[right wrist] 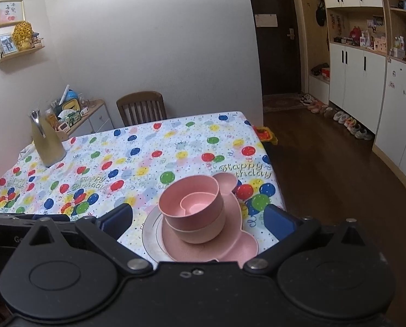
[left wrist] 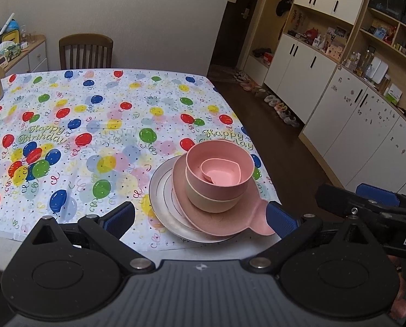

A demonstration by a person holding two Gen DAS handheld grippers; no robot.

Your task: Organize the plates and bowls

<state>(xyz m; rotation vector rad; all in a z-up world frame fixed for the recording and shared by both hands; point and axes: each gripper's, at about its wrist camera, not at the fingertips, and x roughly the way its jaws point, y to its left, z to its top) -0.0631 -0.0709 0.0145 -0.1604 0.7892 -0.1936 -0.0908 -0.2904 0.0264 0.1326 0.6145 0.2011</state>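
Left gripper [left wrist: 201, 219] hovers spread and empty at the tablecloth's [left wrist: 99, 125] near right corner, facing a white plate [left wrist: 162, 190] stacked with a pink eared plate [left wrist: 224, 222], cream bowl [left wrist: 211, 200], pink bowl [left wrist: 219, 174] and small heart dish [left wrist: 222, 173]. Right gripper [right wrist: 199, 222] likewise gapes, straddling the same stack.

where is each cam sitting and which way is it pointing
Left wrist: on the left gripper, facing forward over the near table edge at the dish stack; both open fingers show, plus the right gripper at right.
Right wrist: on the right gripper, aimed at the same stack from higher up; open fingers show, with part of the other gripper at the left edge.
Shared: white plate, pink divided plate, nested bowls, balloon tablecloth, wooden chair.
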